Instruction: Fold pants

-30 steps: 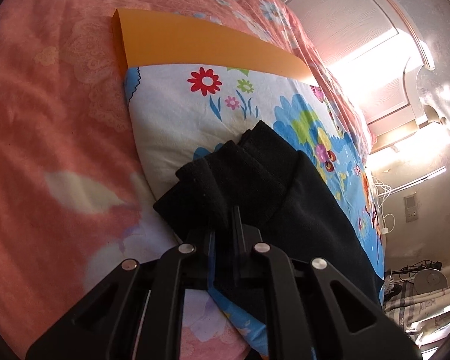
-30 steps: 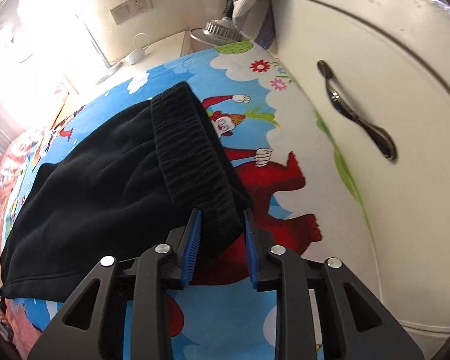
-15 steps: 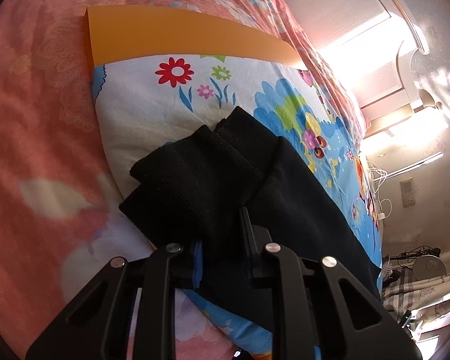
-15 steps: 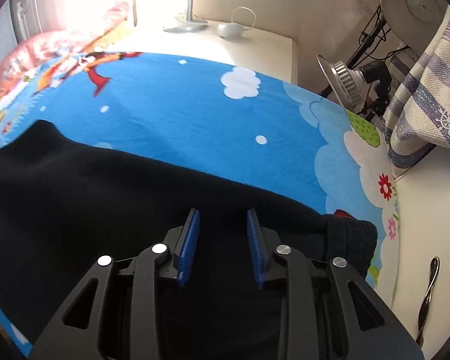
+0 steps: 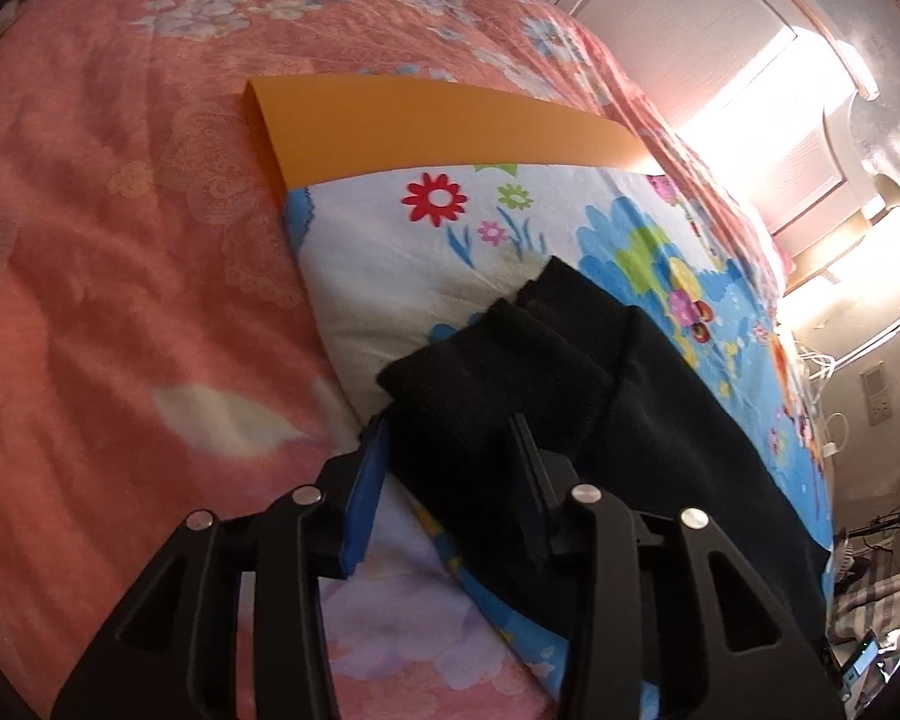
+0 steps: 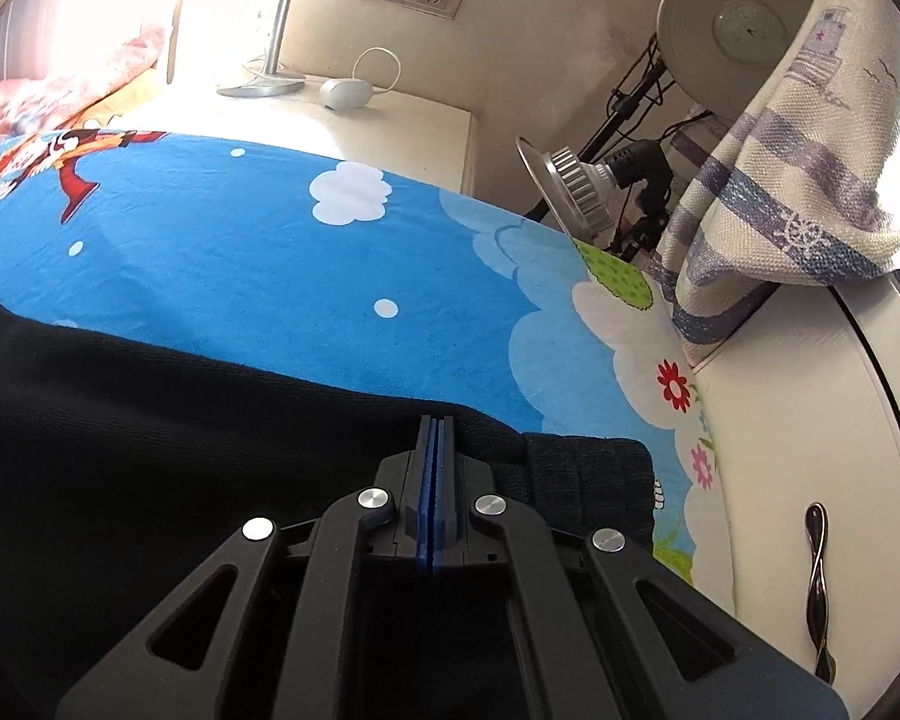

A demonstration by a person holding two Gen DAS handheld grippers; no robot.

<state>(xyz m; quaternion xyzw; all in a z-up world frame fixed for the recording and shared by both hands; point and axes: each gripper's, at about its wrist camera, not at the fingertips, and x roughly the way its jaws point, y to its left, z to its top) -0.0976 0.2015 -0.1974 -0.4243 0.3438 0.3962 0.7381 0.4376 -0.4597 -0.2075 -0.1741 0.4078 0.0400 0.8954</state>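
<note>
Black pants (image 5: 570, 396) lie folded lengthwise on the cartoon-print sheet (image 5: 390, 264), spread over my pink bedspread (image 5: 120, 240).

My left gripper (image 5: 450, 438) is opening around the leg cuffs, its blue pads just off the cloth on either side. My right gripper (image 6: 433, 420) is clamped fully together at the pants' edge beside the ribbed waistband (image 6: 588, 474); I can't tell whether any fabric is pinched. An orange board (image 5: 426, 126) pokes out beyond the sheet. A white cabinet (image 6: 810, 450) stands to the right, with a striped towel (image 6: 798, 180) draped above it.

Black pants (image 5: 570, 396) folded on cartoon sheet (image 5: 390, 252)
</note>
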